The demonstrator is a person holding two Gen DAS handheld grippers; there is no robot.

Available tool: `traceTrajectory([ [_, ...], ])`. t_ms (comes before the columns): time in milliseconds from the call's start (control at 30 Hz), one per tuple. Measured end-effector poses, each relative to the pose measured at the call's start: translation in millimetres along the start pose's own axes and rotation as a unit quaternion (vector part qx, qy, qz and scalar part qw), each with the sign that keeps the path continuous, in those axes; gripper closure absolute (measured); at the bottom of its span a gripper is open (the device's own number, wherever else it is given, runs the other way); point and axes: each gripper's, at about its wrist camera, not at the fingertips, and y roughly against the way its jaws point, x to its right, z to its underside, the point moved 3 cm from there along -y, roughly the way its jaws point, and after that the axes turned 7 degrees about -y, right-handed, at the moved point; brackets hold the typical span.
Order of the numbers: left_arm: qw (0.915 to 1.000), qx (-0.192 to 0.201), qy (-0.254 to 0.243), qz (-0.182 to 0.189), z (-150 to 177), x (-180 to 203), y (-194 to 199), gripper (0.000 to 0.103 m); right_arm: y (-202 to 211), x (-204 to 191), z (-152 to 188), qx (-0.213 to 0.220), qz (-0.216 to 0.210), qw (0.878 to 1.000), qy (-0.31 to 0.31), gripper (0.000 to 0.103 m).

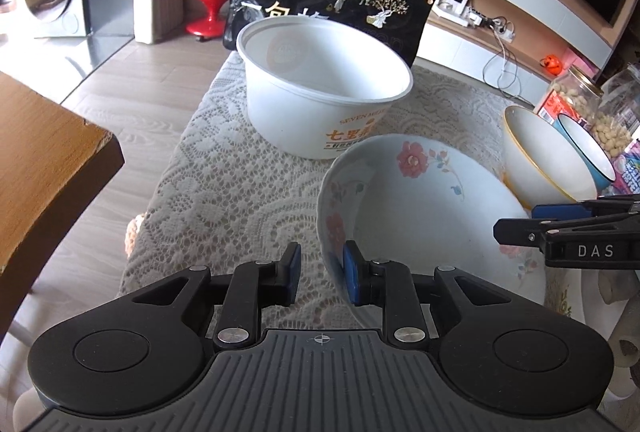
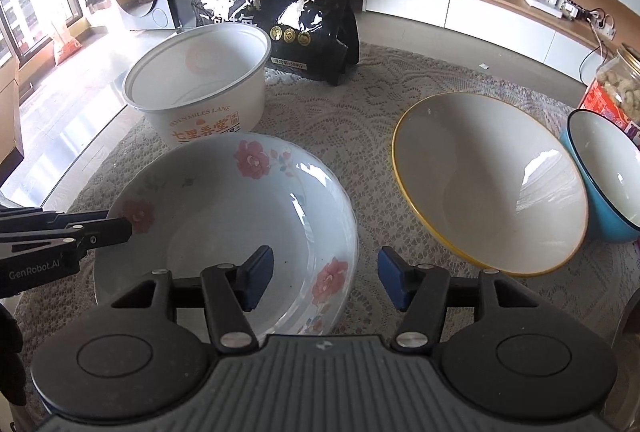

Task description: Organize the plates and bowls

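Floral plate (image 2: 224, 216) sits at near tabletop (image 2: 360, 111) edge. Left gripper (image 1: 320, 274) fingers straddle its left rim, not visibly clamped; right gripper (image 2: 326, 278) fingers open astride its right rim. Yellow-rimmed bowl (image 2: 492, 183) lies right of the right gripper, nearest.

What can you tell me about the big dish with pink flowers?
The wide, shallow white ceramic dish with pink flowers looks glossy and empty. It sits on the lace tablecloth, in front of the white paper tub. The left tool straddles its rim; the right tool is open around the near rim.
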Motion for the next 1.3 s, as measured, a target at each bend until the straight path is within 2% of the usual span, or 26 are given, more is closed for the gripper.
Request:
traceTrajectory([
  [167, 0.9984, -0.018, 0.017, 0.052, 10, 5, -7, 0.079, -20, -4, -6, -0.029, -0.005, 0.999, -0.026, 0.042],
  [267, 0.9989, -0.017, 0.009, 0.043, 10, 7, -8, 0.079, -18, -3, -5, -0.031, -0.015, 0.998, -0.045, 0.039],
  [433, 0.9997, -0.01, 0.007, 0.019, 4, 2, -2, 0.079, -7, 2, 3, -0.032, -0.044, 0.998, -0.039, 0.041],
  [467, 0.9999, -0.007, 0.0, 0.009, 1, 3, 2, 0.079, -1, 3, 4, -0.02, -0.041, 0.998, -0.034, 0.043],
  [533, 0.9997, 0.002, -0.017, -0.02, -3, 5, 12, 0.079, 27, 5, 7, 0.039, -0.015, 0.999, -0.007, 0.043],
  [600, 0.9976, 0.021, -0.034, -0.055, -8, 9, 28, 0.079, 63, 13, 11, 0.107, 0.012, 0.994, 0.018, 0.043],
  [633, 0.997, 0.035, -0.037, -0.059, -12, 12, 37, 0.079, 82, 19, 15, 0.14, 0.025, 0.99, 0.025, 0.043],
  [700, 0.9974, 0.058, -0.034, -0.025, -22, 24, 52, 0.079, 114, 36, 23, 0.188, 0.053, 0.98, 0.028, 0.043],
  [767, 0.9963, 0.063, -0.03, 0.051, -33, 45, 57, 0.079, 142, 58, 36, 0.218, 0.092, 0.972, 0.011, 0.035],
  [800, 0.9935, 0.052, -0.032, 0.096, -38, 60, 54, 0.079, 151, 69, 44, 0.223, 0.109, 0.969, -0.001, 0.033],
  [833, 0.9903, 0.038, -0.036, 0.129, -39, 76, 47, 0.079, 158, 79, 53, 0.22, 0.12, 0.968, -0.014, 0.031],
  [900, 0.9854, 0.016, -0.064, 0.157, -36, 110, 35, 0.079, 166, 95, 73, 0.198, 0.121, 0.972, -0.033, 0.031],
  [1000, 0.9792, 0.002, -0.126, 0.159, -21, 151, 20, 0.079, 172, 116, 106, 0.163, 0.098, 0.979, -0.071, 0.031],
  [1067, 0.9773, -0.008, -0.146, 0.153, -12, 166, 10, 0.079, 167, 131, 128, 0.138, 0.083, 0.979, -0.121, 0.031],
  [1133, 0.9772, -0.022, -0.156, 0.142, -5, 173, -1, 0.079, 151, 142, 146, 0.105, 0.051, 0.978, -0.174, 0.032],
  [1267, 0.9764, -0.047, -0.159, 0.138, 6, 176, -9, 0.079, 124, 153, 166, 0.08, 0.022, 0.965, -0.25, 0.038],
  [1300, 0.9756, -0.053, -0.16, 0.142, 8, 177, -10, 0.076, 118, 156, 167, 0.075, 0.018, 0.962, -0.263, 0.038],
])
